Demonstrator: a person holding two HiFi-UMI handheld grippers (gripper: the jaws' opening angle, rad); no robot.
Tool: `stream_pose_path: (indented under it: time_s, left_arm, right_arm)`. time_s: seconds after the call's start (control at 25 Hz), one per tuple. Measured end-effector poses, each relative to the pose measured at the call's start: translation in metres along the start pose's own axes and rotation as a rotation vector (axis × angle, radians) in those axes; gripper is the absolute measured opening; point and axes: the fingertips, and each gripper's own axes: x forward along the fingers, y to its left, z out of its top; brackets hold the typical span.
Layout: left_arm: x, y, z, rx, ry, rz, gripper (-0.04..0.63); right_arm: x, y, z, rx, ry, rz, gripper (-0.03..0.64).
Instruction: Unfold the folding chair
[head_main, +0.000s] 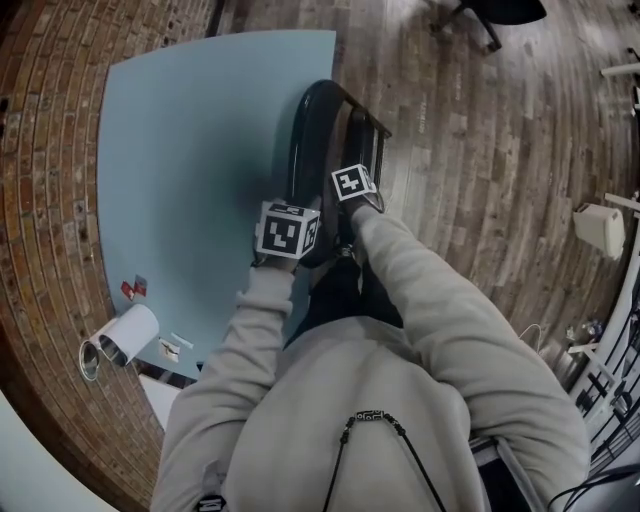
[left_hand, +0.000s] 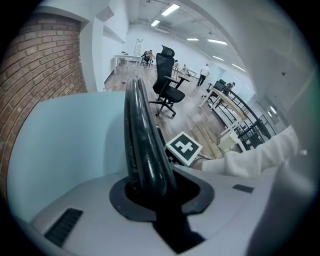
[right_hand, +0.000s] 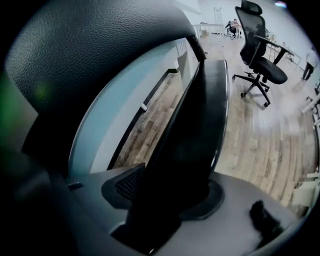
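Note:
The black folding chair (head_main: 318, 130) stands folded flat and upright on the wood floor, beside the right edge of a light blue tabletop (head_main: 190, 160). Both grippers come down on its top end from above. My left gripper (head_main: 296, 218) is shut on the rounded black backrest edge (left_hand: 140, 135), which fills the gap between its jaws (left_hand: 150, 192). My right gripper (head_main: 352, 192) sits just to the right, its jaws (right_hand: 165, 210) shut on the flat black seat panel (right_hand: 200, 125). The right gripper's marker cube (left_hand: 184, 148) shows close by in the left gripper view. Both sets of fingertips are hidden in the head view.
A roll of white paper (head_main: 120, 340) and small scraps lie at the tabletop's near left corner. A black office chair (left_hand: 167, 82) stands further out on the wood floor. A white box (head_main: 600, 228) and metal frames are at the right. A brick wall (left_hand: 45, 60) is on the left.

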Motion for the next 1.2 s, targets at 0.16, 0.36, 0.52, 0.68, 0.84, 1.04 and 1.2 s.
stream_pose_path:
  time_s: [0.16,0.36,0.52,0.68,0.84,1.04,1.2]
  left_arm:
    - [0.002,-0.019,0.005,-0.016,-0.001,-0.015,0.091]
    - [0.004,-0.032,0.008,-0.036,-0.029,-0.008,0.091]
    - [0.009,-0.041,0.008,-0.059,-0.057,0.02,0.08]
    - [0.018,-0.073,0.011,-0.081,-0.078,-0.001,0.078]
    - [0.031,-0.103,0.015,-0.075,-0.09,-0.012,0.077]
    - [0.05,-0.126,0.004,-0.08,-0.062,-0.018,0.07]
    - [0.07,-0.152,0.009,-0.063,-0.059,-0.038,0.067]
  right_arm:
    - [-0.012,-0.015,-0.005,-0.005,-0.012,0.011,0.213]
    - [-0.03,-0.038,-0.016,-0.018,-0.059,0.096,0.212]
    - [-0.057,-0.075,-0.042,0.017,-0.052,0.156,0.21]
    - [-0.069,-0.125,-0.075,0.058,-0.057,0.227,0.206]
    - [-0.085,-0.18,-0.107,0.078,-0.066,0.3,0.206]
    - [-0.093,-0.25,-0.157,0.15,-0.085,0.381,0.207]
    - [-0.092,-0.292,-0.188,0.205,-0.098,0.457,0.207]
